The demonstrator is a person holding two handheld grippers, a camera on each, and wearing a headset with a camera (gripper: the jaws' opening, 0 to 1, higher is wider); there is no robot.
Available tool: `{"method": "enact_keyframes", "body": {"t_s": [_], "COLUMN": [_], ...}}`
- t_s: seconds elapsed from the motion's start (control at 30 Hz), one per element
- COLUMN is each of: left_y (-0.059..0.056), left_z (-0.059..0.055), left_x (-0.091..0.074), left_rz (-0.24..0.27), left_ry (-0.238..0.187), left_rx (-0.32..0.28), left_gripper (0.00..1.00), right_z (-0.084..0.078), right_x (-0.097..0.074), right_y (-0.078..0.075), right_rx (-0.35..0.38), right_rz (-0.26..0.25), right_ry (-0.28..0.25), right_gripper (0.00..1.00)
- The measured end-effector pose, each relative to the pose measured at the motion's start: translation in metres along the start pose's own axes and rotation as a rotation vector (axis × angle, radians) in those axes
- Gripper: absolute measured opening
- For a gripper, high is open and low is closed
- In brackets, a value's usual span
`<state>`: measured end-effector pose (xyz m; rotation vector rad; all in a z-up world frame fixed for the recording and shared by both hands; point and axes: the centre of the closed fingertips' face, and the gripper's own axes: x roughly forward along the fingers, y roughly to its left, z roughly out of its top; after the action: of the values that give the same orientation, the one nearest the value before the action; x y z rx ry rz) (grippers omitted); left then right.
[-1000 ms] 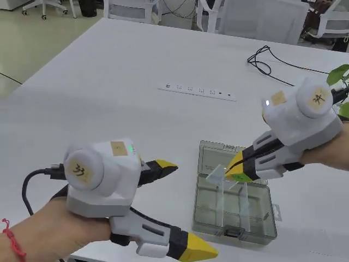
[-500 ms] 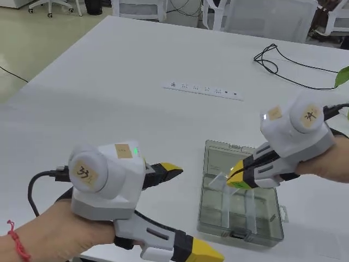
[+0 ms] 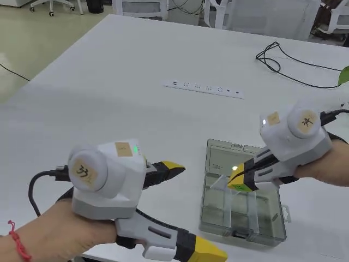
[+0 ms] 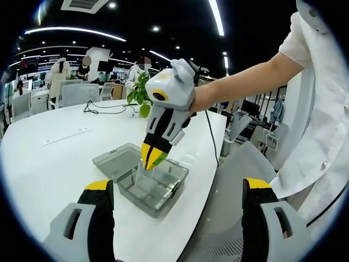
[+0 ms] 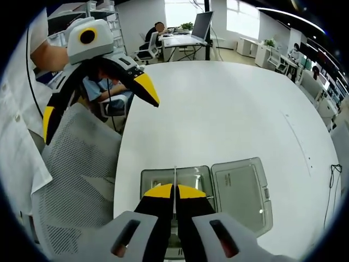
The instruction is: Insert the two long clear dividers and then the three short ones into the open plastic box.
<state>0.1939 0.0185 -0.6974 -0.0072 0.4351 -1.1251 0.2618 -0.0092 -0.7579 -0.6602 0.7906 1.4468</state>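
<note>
Near left, the left gripper hovers with its jaws spread and empty. Farther right, the right gripper pinches a thin clear plastic divider over the open smoky-clear plastic box. If the divider goes in tilted, it could miss its slots and jam, or shove the unbraced box.

Handwritten "33" on left tongs

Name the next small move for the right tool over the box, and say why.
Probably lower the right tool a little, straight down, to ease the clear divider toward its slot. The tool is shut on the divider, which hangs over the open plastic box and does not seem to be seated yet. The left tool is open and clear of the box.
</note>
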Motion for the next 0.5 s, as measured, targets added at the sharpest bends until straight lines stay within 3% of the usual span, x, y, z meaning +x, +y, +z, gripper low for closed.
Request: {"method": "enact_keyframes", "body": {"t_s": [0.5], "left_y": [0.0003], "left_z": [-0.0001], "left_x": [-0.0008], "left_rz": [0.005], "left_ry": [-0.010], "left_rx": [-0.012], "left_gripper": [1.00], "right_z": [-0.0052], "right_x": [0.0099], "right_y": [-0.0074], "right_rx": [-0.024], "right_rz": [-0.001], "right_ry": [0.012], "right_gripper": [0.02]}}
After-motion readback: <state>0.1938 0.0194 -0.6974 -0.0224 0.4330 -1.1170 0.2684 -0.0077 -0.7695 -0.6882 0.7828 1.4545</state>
